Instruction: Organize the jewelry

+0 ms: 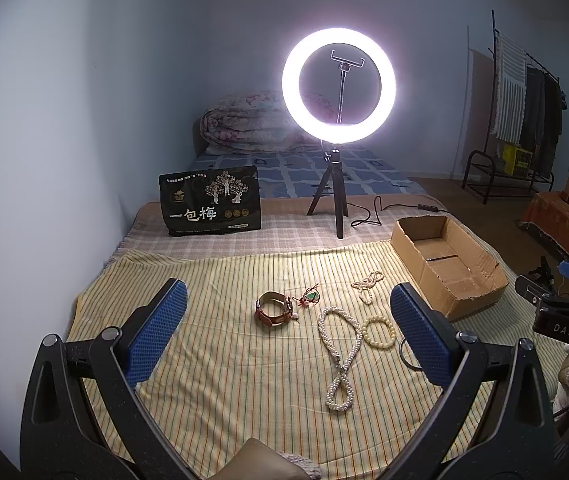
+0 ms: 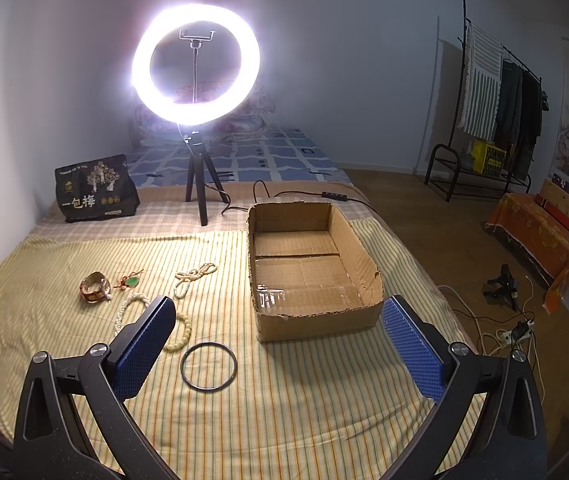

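On the bed, a yellow striped cloth (image 2: 64, 320) carries the jewelry. At far left, behind the cloth, a black snack bag (image 2: 96, 190) stands upright, and beside it a lit ring light (image 2: 194, 64) stands on a small tripod; its cable (image 2: 268, 194) runs behind the box. On the cloth, from left to right, lie a brown leather watch (image 1: 274, 312), a small green pendant on a red cord (image 1: 310, 295), a long pearl necklace (image 1: 338, 360), a smaller cream bead strand (image 1: 368, 286), a cream bead bracelet (image 1: 379, 332) just beside the long necklace, and a dark thin bangle (image 2: 208, 366). In the right wrist view, the left finger of the right claw (image 2: 278, 344) covers part of the pearl necklace and the bracelet. The cardboard box (image 2: 348, 224) sits to the right of the jewelry, near the cloth's right edge; nothing lies inside it. The left claw (image 1: 288, 332) is wide apart and holds nothing, above the jewelry. The right claw is also wide apart and holds nothing, with the bangle and the box's near wall between its fingers. At far right, a clothes rack (image 2: 500, 120) stands by the wall.
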`<action>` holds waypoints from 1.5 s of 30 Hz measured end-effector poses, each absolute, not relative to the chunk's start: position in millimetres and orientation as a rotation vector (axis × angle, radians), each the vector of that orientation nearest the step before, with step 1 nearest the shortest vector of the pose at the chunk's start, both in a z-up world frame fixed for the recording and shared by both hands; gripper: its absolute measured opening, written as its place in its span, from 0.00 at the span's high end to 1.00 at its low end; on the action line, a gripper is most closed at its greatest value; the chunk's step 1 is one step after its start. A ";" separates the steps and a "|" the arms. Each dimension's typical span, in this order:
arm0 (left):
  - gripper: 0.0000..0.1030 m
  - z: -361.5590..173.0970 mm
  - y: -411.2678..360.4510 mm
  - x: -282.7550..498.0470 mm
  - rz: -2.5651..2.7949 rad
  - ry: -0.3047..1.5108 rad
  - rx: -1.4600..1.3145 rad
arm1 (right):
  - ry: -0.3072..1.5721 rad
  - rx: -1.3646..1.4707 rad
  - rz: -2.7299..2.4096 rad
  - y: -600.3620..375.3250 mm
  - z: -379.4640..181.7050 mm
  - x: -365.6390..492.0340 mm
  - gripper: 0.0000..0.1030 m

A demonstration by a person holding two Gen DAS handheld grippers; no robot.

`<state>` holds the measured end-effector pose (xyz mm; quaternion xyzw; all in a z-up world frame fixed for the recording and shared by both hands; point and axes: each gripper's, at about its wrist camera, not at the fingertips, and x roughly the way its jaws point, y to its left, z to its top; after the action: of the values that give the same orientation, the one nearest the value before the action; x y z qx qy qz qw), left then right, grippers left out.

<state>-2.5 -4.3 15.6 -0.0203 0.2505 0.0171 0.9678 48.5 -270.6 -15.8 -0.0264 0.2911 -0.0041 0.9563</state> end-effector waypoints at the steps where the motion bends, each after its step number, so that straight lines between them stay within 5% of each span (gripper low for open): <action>1: 0.00 15.6 -4.3 -2.4 0.035 0.507 -0.041 | 0.591 -0.054 -0.008 -270.7 -15.8 48.3 0.01; 23: 0.00 6.8 -4.3 -2.5 0.036 0.525 -0.041 | 0.603 -0.058 -0.011 -271.9 -20.3 48.0 0.01; 45: 0.00 -43.8 22.1 34.3 0.023 0.775 -0.054 | 0.816 -0.224 0.205 -248.5 -72.0 74.3 0.01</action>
<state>34.3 22.1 -43.8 -0.0264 0.3776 0.0112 0.9255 74.3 -248.5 -72.0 -0.1086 0.3951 0.0992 0.9068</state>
